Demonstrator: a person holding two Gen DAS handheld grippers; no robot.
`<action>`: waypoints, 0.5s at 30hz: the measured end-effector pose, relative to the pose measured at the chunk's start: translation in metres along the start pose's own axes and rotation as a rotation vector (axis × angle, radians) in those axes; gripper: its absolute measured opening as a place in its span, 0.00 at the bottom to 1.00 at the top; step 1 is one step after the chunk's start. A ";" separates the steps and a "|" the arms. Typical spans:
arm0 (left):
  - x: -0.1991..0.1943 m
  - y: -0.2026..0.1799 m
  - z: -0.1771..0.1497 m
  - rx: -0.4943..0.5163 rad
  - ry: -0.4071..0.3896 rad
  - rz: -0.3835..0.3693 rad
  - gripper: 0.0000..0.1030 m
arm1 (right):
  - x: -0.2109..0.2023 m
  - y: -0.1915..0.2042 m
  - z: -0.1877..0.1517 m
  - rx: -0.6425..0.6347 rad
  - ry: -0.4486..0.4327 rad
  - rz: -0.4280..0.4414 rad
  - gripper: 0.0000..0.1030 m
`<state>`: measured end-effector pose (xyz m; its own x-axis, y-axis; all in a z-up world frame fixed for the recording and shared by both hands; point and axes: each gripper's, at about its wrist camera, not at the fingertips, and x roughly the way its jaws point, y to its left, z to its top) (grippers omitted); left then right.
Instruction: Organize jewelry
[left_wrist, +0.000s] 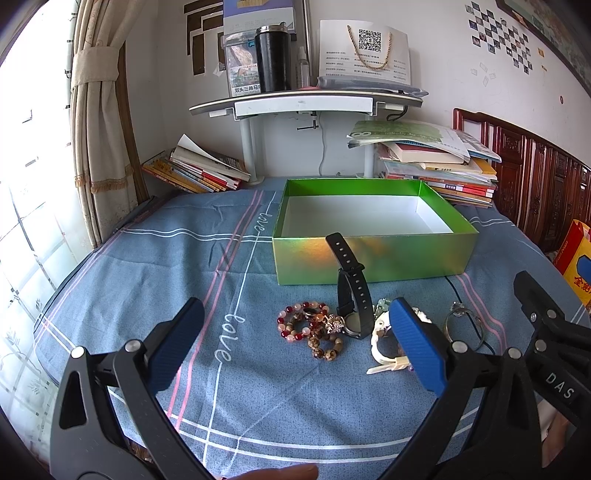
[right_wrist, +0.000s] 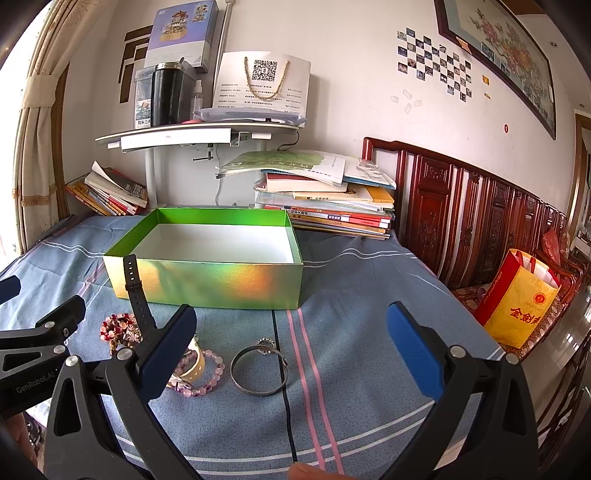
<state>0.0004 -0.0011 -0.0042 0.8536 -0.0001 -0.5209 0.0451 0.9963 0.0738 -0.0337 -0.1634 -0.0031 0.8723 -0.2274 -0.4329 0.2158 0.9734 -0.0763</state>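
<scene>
Left hand-held gripper: jaws spread wide, grasping nothing, poised above the blue bedsheet with its blue pads either side of the jewelry cluster. Right hand-held gripper: likewise released and empty, its fingers framing the silver bangle; the neighbouring tool's body, seen at the left of the right wrist view, carries the lettering "GenRobot.AI", and "DAS" is legible on the tool seen at the right of the left wrist view. Between the left pads lie beaded bracelets in red, pink and brown, flat and overlapping one another. Just beside them stands the black watch, face down near the sheet, its long strap rising upright and tilting toward the left, in front of the box wall. To its right lies a cream watch, partly hidden behind the blue pad, with a pink bead bracelet around it. The bangle lies flat, a small ring touching its far edge. Behind all the pieces sits the open green box, white inside and holding nothing, long axis running left to right. The sheet bears the word "love" twice in white script. Beyond are stacked books, a white shelf with a black tumbler and a QR-coded paper bag, and a yellow-red bag with Chinese characters.
</scene>
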 end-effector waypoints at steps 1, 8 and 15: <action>0.000 0.000 -0.001 0.000 0.000 0.000 0.96 | 0.000 0.000 0.000 0.000 0.000 0.000 0.97; 0.002 0.000 -0.001 -0.001 0.002 0.001 0.96 | 0.001 0.000 -0.001 0.001 0.002 0.001 0.97; 0.002 0.000 -0.002 -0.001 0.004 0.000 0.96 | 0.001 0.000 -0.001 0.001 0.004 0.000 0.97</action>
<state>0.0011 -0.0013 -0.0067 0.8518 0.0007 -0.5239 0.0443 0.9963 0.0734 -0.0335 -0.1635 -0.0041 0.8703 -0.2277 -0.4367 0.2165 0.9733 -0.0759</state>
